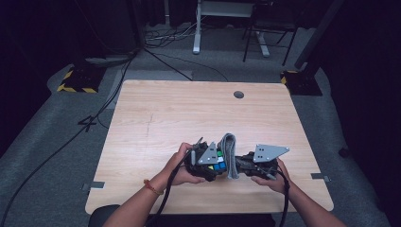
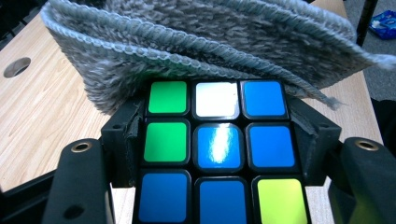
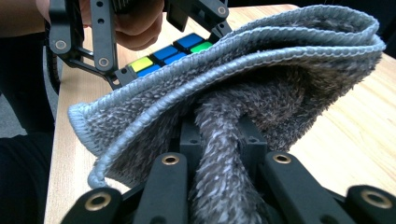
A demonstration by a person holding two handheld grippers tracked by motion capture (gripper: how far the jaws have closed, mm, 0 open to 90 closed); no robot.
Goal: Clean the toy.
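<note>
The right tool (image 3: 219,154) clamps a bunched fold of grey cloth (image 3: 261,74), which fans out above its black jaws. Behind the cloth, the left tool (image 3: 140,51) grips a cube (image 3: 166,55) with blue, green and yellow tiles. A hand (image 3: 135,23) holds that tool over the wooden worktop (image 3: 355,135).

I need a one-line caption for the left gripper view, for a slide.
Left gripper shut on a puzzle cube, its face against a folded grey cloth above a wooden table.
</note>
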